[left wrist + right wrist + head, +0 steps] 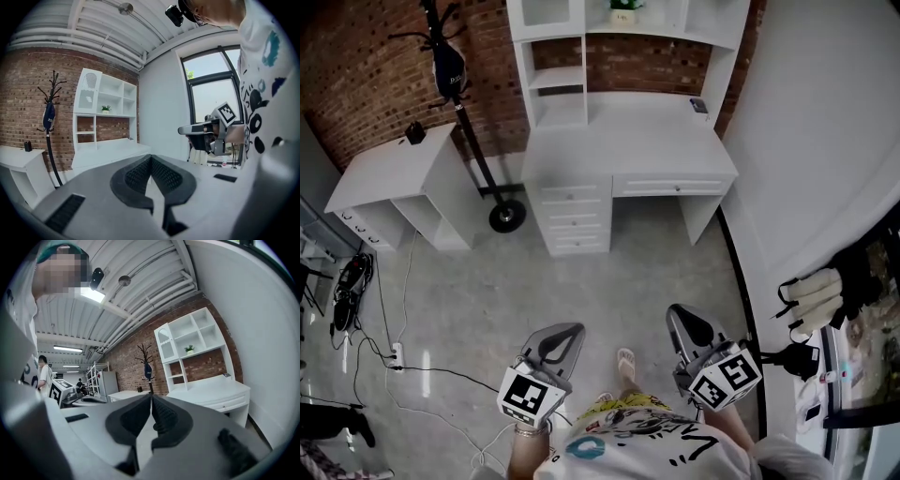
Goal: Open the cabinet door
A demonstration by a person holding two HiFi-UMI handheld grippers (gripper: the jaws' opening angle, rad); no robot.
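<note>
The white desk with a shelf hutch (pixel 623 141) stands across the floor against the brick wall. Its small cabinet door with an arched pane (pixel 89 89) closes the hutch's upper left compartment, and it also shows in the right gripper view (pixel 165 341). Both grippers are held low near the person's body, well short of the desk. My left gripper (pixel 569 332) is shut with nothing in it, its pads meeting at the tip (pixel 151 158). My right gripper (pixel 681 313) is also shut and empty (pixel 151 395). Each gripper points toward the desk.
A black coat stand (pixel 456 89) rises left of the desk, with a low white side table (pixel 394 173) beyond it. Three drawers (pixel 572 221) fill the desk's left base. Cables (pixel 380 352) lie on the floor at left. A curved white wall (pixel 825 141) runs along the right.
</note>
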